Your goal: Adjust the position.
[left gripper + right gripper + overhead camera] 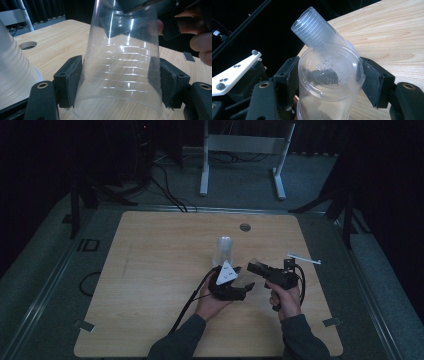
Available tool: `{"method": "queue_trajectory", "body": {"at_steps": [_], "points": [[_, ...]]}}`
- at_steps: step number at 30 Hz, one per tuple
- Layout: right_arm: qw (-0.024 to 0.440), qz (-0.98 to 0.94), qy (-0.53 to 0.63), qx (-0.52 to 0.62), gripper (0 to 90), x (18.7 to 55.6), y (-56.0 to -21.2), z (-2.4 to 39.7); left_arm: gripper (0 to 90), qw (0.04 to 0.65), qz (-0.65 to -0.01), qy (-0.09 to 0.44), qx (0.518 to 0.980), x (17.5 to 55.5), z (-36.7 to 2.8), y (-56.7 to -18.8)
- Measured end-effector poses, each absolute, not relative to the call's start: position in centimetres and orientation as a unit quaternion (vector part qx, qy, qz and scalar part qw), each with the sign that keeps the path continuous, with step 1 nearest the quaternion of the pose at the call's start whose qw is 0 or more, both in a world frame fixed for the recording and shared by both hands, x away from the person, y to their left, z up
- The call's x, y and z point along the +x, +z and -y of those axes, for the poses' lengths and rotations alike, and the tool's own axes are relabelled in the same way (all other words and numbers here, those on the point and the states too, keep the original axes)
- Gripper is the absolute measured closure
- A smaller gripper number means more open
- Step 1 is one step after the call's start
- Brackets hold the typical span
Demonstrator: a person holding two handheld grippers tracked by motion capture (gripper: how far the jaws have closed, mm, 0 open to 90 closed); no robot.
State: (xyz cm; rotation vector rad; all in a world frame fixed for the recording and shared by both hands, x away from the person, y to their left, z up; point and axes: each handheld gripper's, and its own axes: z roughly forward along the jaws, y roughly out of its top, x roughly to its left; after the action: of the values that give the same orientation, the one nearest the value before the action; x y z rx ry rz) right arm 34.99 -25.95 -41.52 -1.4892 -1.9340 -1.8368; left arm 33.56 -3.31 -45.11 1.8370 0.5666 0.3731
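A single clear plastic cup (245, 279) hangs between my two grippers over the right middle of the wooden table (150, 270). In the left gripper view the cup (120, 75) stands mouth toward the camera, and my left gripper (120, 80) is shut on its wide end, both pads against the wall. My right gripper (330, 75) faces the cup's base (329, 72); its pads (374, 80) flank the base without denting it. From above, the left gripper (242, 282) and right gripper (254, 269) meet tip to tip. A stack of upturned cups (224, 251) stands just behind.
The cup stack (12, 75) is very near the left gripper's left jaw. A round cable hole (245, 227) lies farther back, and a thin white strip (302, 258) lies to the right. Tape pieces (85, 325) mark the near corners. A white stand (245, 145) is beyond the table.
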Motion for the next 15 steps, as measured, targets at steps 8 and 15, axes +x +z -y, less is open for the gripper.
{"method": "queue_trajectory", "body": {"at_steps": [8, 15], "points": [[0.038, 0.643, -0.599, -0.475, 31.5, 34.77, -41.25, 26.23, 29.3, 0.551, -0.242, 0.162, 0.782, 33.67, 2.98, -44.99], [0.034, 0.657, -0.595, -0.463, 31.4, 34.52, -41.07, 26.43, 29.3, 0.549, -0.246, 0.165, 0.782, 33.83, 2.49, -44.93]]}}
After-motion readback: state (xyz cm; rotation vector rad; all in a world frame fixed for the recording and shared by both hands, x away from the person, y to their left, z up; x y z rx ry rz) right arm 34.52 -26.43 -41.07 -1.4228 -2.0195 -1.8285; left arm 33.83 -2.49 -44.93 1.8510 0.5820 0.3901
